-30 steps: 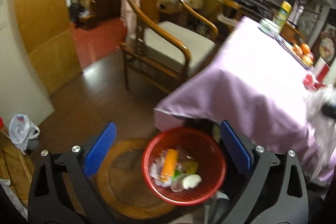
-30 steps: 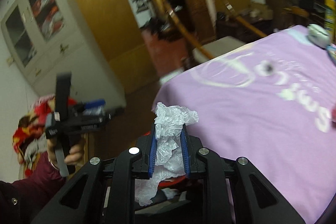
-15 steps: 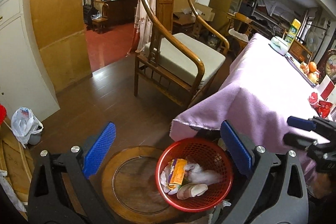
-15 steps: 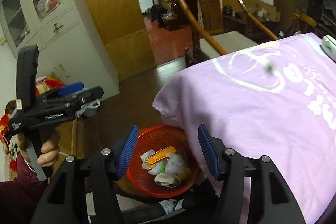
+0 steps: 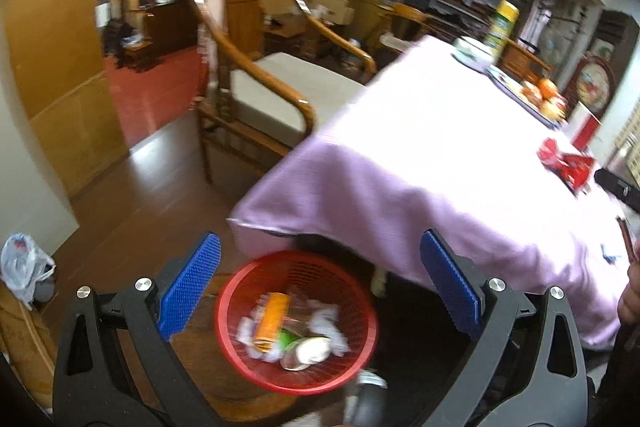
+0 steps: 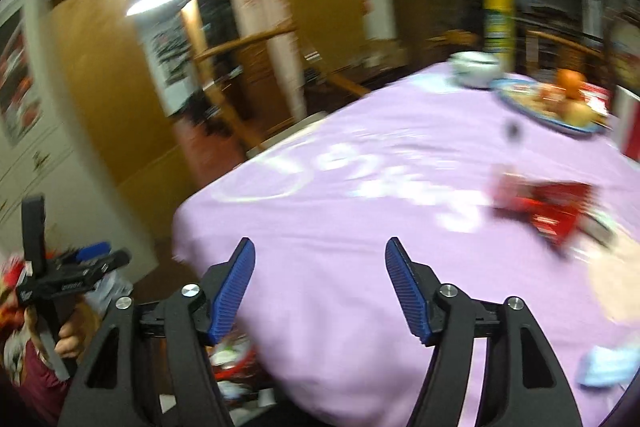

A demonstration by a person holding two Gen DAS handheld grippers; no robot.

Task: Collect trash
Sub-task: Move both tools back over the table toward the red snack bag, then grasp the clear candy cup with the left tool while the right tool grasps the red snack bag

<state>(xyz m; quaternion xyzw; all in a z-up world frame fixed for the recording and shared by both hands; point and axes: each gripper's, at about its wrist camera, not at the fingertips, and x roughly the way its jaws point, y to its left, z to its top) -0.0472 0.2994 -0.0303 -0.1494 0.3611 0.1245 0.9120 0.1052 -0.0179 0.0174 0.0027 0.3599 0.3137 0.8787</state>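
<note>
Trash fills the red bin [image 5: 296, 323] on the floor at the desk [image 6: 360, 227] corner; a red wrapper [image 6: 548, 211] lies at two o'clock. Right claw [image 6: 320, 283] is opening, empty; left claw [image 5: 320, 291] gapes above the bin. Next: likely reaching for the wrapper.

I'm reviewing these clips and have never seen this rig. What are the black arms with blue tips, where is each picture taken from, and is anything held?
No robot here: a person holds a hand-held gripper in each hand, with a camera looking along its fingers. The left gripper is open and empty above a red basket of trash on the floor. The right gripper, also empty with its jaws opening, faces the purple tablecloth, where a red wrapper lies. A fruit plate and a yellow can stand further back.
</note>
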